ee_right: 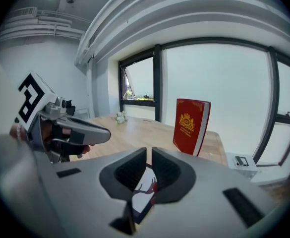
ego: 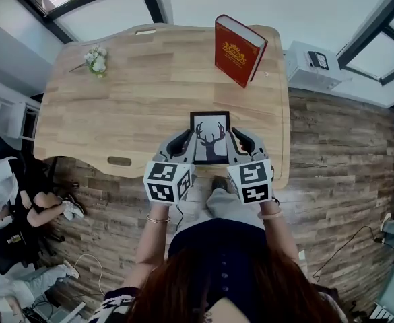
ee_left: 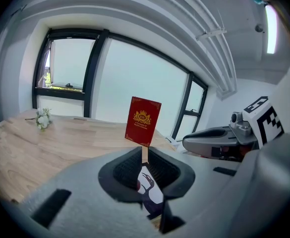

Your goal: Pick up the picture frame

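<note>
The picture frame (ego: 209, 136) is a small black-edged frame with a dark antlered deer on white. It hangs over the near edge of the wooden table (ego: 136, 106), between both grippers. My left gripper (ego: 186, 141) is shut on its left edge, and my right gripper (ego: 233, 140) is shut on its right edge. In the left gripper view the pads (ee_left: 127, 170) pinch the frame (ee_left: 148, 188) edge-on. The right gripper view shows the same grip, with the frame (ee_right: 141, 195) below the closed jaws. Whether the frame touches the table I cannot tell.
A red book (ego: 238, 49) stands upright at the table's far right. A small white flower sprig (ego: 97, 60) lies at the far left. A white device (ego: 314, 64) sits beyond the right edge. A person (ego: 21, 200) sits on the floor at left.
</note>
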Motion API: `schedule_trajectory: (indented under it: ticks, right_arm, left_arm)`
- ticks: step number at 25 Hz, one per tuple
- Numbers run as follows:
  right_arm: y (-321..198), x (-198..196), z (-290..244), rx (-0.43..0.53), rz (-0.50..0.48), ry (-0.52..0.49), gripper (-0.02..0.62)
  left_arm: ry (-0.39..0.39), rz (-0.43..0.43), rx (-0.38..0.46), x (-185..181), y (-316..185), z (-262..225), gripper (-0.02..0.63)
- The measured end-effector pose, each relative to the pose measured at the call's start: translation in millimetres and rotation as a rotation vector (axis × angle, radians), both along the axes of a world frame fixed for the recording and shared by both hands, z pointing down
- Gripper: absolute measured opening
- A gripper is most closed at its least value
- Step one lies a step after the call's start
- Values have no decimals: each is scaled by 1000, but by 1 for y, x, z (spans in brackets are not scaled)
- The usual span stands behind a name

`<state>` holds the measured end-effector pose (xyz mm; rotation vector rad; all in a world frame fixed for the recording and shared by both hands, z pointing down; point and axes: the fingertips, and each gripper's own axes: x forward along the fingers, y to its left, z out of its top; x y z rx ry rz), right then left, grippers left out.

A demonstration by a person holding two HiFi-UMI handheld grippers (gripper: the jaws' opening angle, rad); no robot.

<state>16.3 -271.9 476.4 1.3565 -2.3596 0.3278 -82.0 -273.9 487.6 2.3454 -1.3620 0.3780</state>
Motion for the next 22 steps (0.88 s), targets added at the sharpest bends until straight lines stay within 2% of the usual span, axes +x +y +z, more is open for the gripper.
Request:
schedule_trajectory:
  ticks: [11,16,18,20,22]
  right_arm:
    - [-12,-4,36,-68,-37,47,29]
    - [-16,-5,55,-119,-49,52,74]
    - [-18,-4,62,-135,-47,53,83]
    - [-19,-2,68,-149,-44,56,89]
    - [-21,-1,75,-162,-40,59,94]
  left_arm:
    - [-22,7,-92,-1,-10,37,32]
    - [-38,10,-136,-2,-13,56,34]
    - [-38,6,-158,-3,-13,64,48]
    - [-37,1,-178,-4,-13,71,91]
    - [-42,-4,-192,-5,-14,77,91]
